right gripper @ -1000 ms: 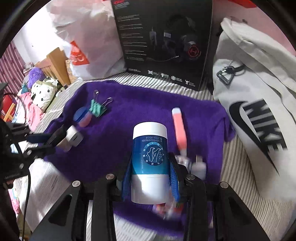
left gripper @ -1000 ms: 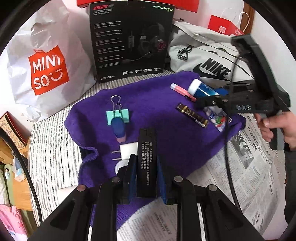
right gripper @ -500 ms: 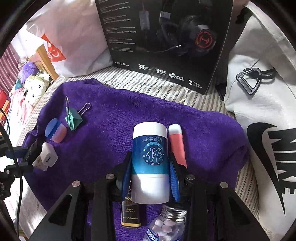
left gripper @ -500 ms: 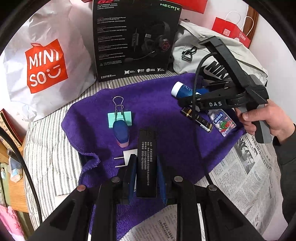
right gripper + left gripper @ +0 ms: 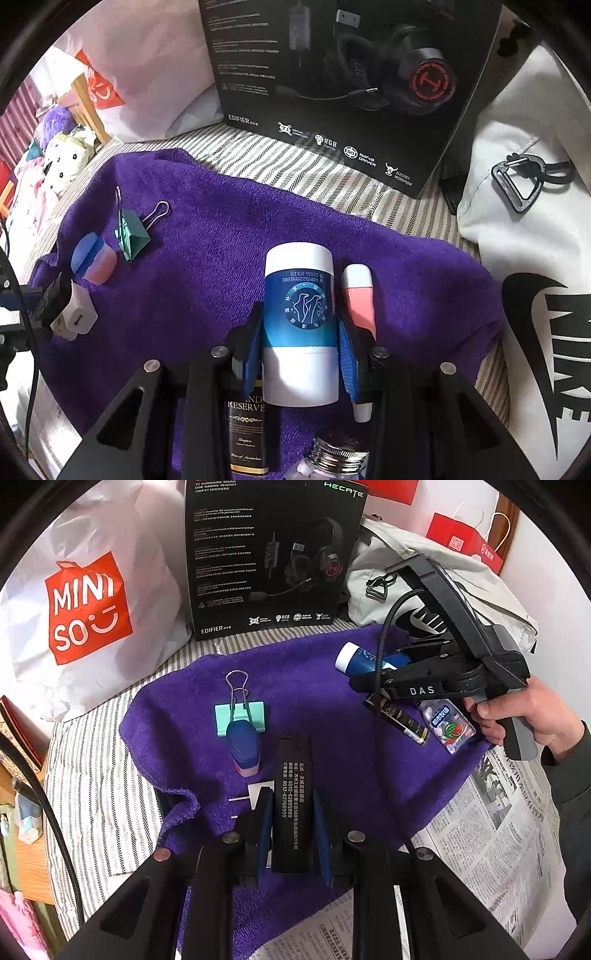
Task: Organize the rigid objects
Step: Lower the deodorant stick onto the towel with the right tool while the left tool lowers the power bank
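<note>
My left gripper (image 5: pixel 291 797) is shut on a flat black box with white print (image 5: pixel 291 794), held above the near edge of the purple towel (image 5: pixel 314 686). My right gripper (image 5: pixel 300 325) is shut on a blue-and-white cylinder (image 5: pixel 300 314), low over the towel's right end (image 5: pixel 424 288). Beside that cylinder lies a pink-and-white tube (image 5: pixel 358 299). Under the right gripper sit a black labelled box (image 5: pixel 245 424) and a candy bottle (image 5: pixel 332 458). A green binder clip (image 5: pixel 240 716), a blue-and-pink eraser (image 5: pixel 243 746) and a white charger plug (image 5: pixel 258 794) lie on the towel's left.
A black headset box (image 5: pixel 273 554) stands behind the towel. To its left is a white shopping bag (image 5: pixel 88 602), to its right a pale sports bag (image 5: pixel 535 258). Newspaper (image 5: pixel 491 842) covers the near right. A person's hand (image 5: pixel 532 716) holds the right gripper's handle.
The right gripper carried the blue-and-white cylinder down and further back over the towel, ending beside the pink tube. The left gripper and its black box stayed put.
</note>
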